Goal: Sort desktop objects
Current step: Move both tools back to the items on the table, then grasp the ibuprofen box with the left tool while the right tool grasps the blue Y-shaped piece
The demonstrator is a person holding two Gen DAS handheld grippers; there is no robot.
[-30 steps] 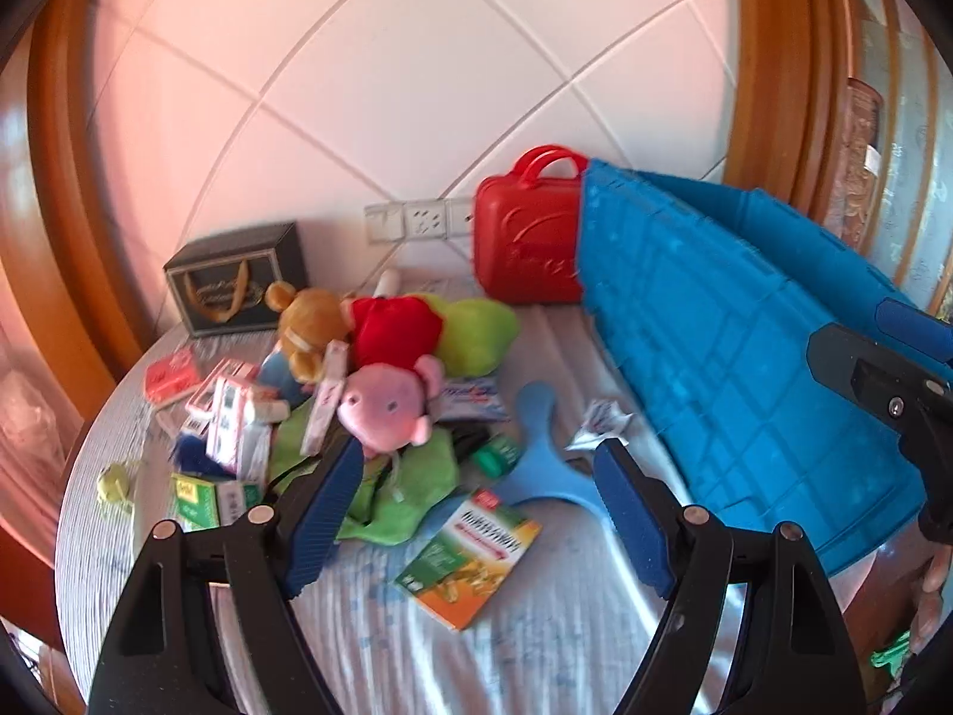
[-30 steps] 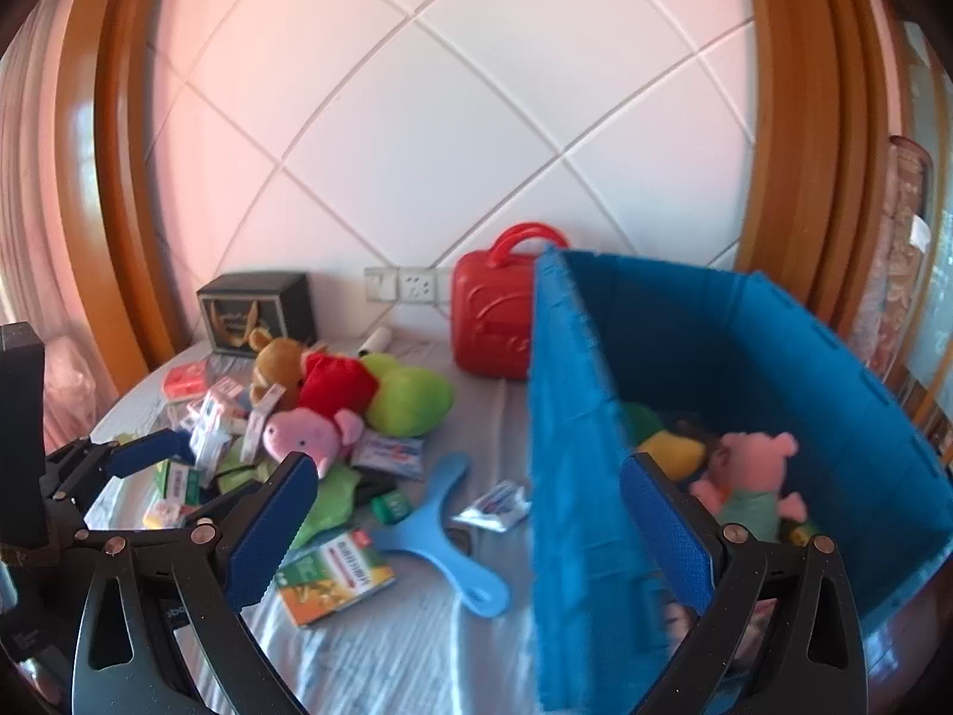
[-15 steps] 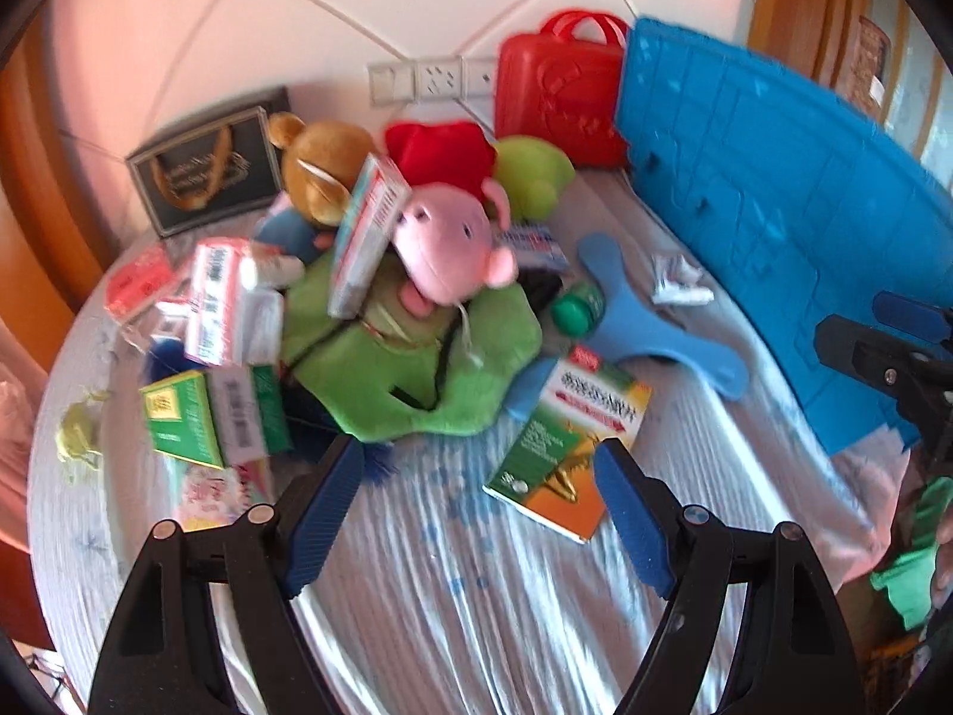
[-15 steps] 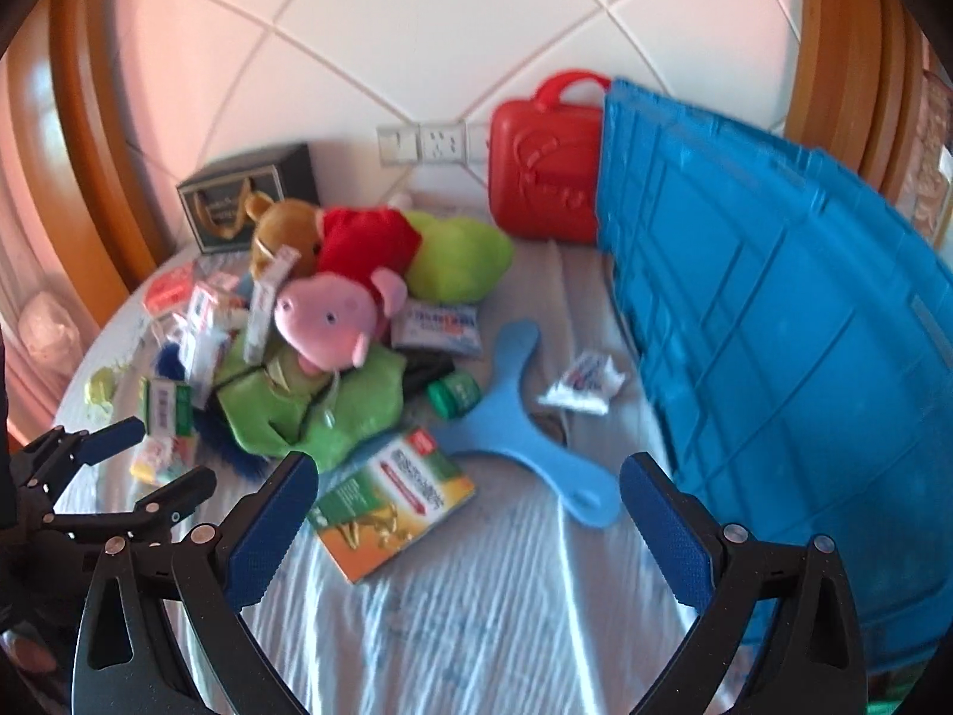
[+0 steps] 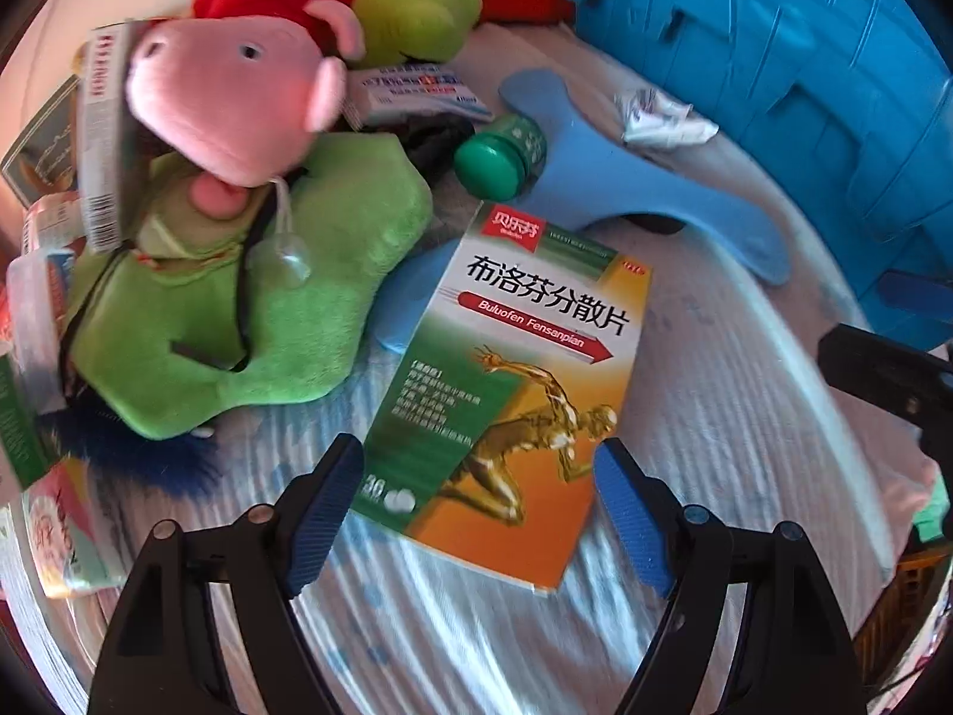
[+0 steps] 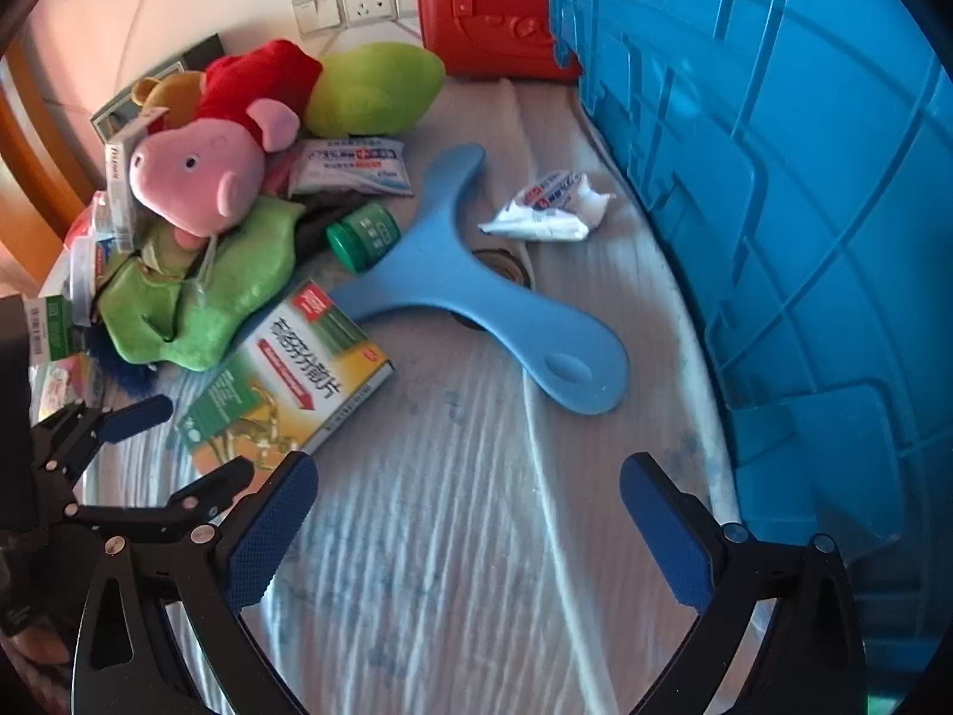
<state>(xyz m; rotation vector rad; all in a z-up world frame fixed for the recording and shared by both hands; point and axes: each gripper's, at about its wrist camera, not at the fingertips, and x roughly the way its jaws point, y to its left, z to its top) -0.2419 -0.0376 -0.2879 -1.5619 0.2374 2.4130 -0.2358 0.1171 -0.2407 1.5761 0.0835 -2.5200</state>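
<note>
Medicine box [image 5: 512,381] lies flat on the tabletop [image 5: 703,476] between the spread left tool [image 5: 479,500], so its fingers may skid over it; the right tool [image 6: 467,530] hangs spread, empty.

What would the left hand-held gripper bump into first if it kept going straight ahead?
Most likely the flat green-and-orange cardboard medicine box. The left hand-held gripper is open, with the box's near end between its blue fingertips. Beyond the box lies the blue three-armed plastic boomerang, though depth is hard to judge.
</note>
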